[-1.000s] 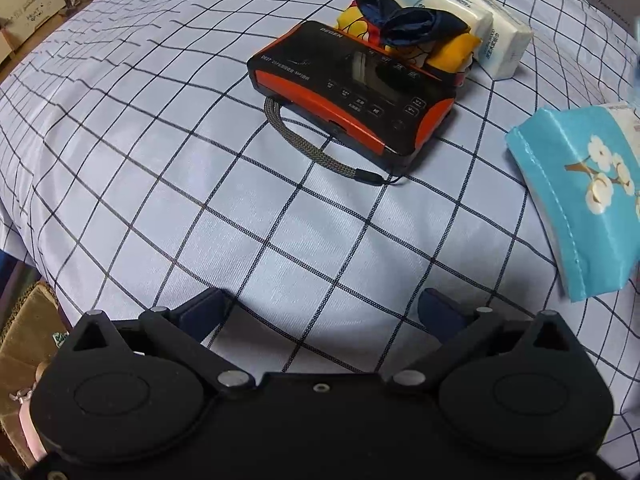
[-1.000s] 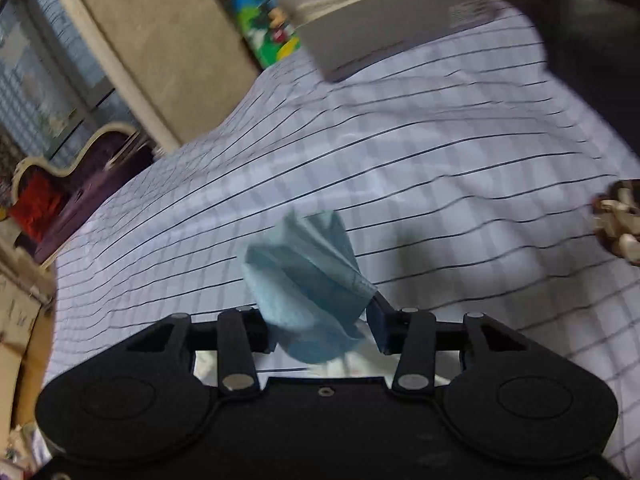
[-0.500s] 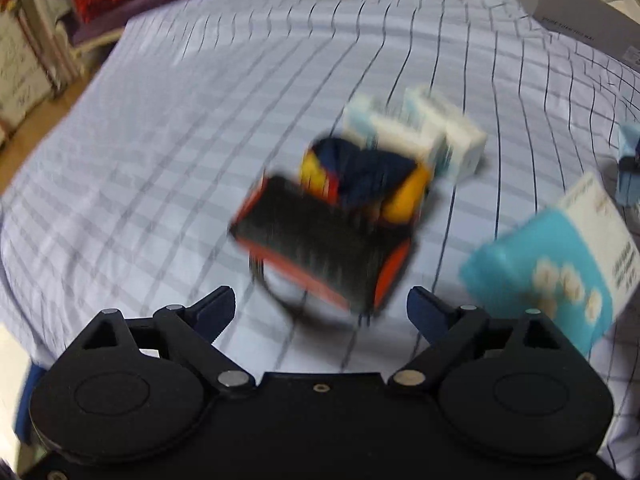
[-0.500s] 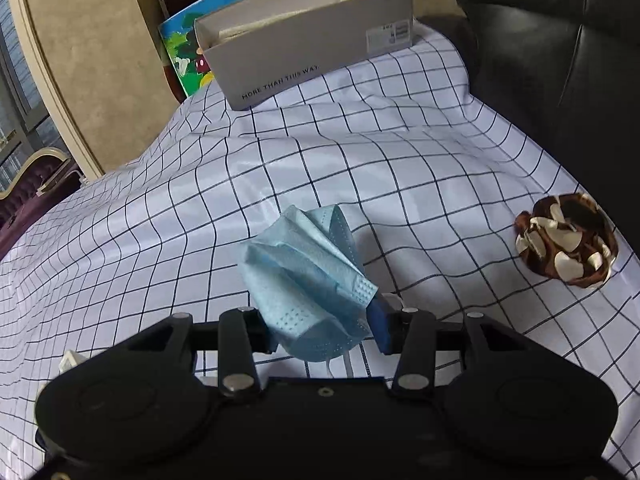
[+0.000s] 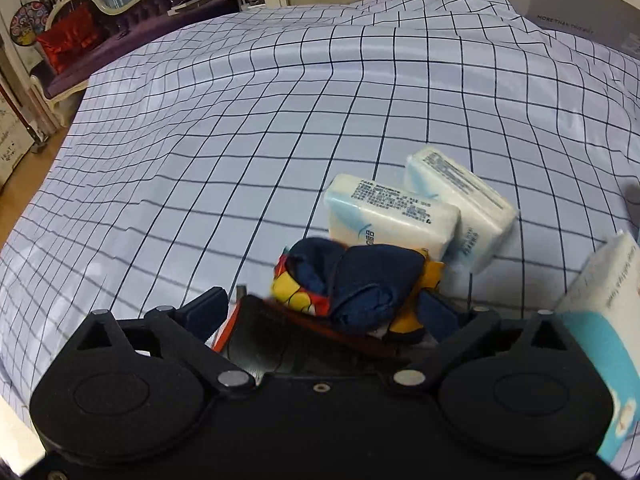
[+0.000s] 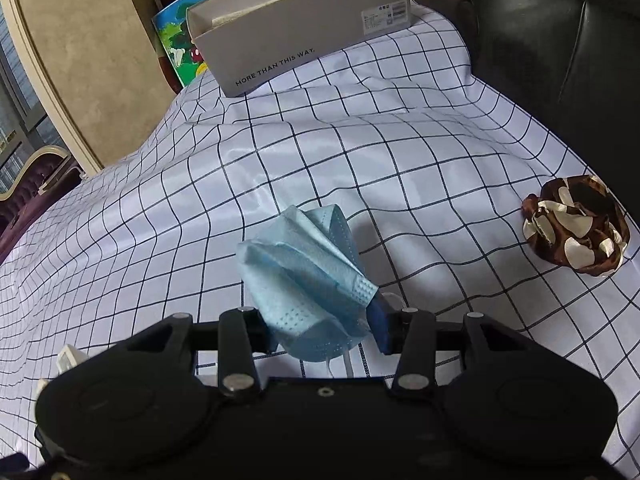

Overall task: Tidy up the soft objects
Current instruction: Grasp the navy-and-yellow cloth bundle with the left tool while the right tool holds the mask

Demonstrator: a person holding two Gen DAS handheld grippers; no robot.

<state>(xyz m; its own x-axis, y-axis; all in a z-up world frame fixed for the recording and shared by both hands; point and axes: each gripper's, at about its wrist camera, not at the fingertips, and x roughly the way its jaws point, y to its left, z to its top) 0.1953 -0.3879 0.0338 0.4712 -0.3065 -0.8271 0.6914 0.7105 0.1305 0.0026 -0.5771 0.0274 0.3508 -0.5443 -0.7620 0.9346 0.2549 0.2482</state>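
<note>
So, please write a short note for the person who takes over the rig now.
Left gripper: open, jaws just reopened, straddling the scrunchie and black device, gripping nothing.
Right gripper: shut on the blue mask, above the cloth.
Two tissue packs lie beyond the scrunchie; brown scrunchie at right; grey box at the far edge.
Left: place mask, gather the rest.

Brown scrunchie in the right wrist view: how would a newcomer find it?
Start from the black leather sofa at the checked sheet's right edge. The brown scrunchie lies alone just below it, a crumpled ring with cream patches, unlike the plain blue face mask.
</note>
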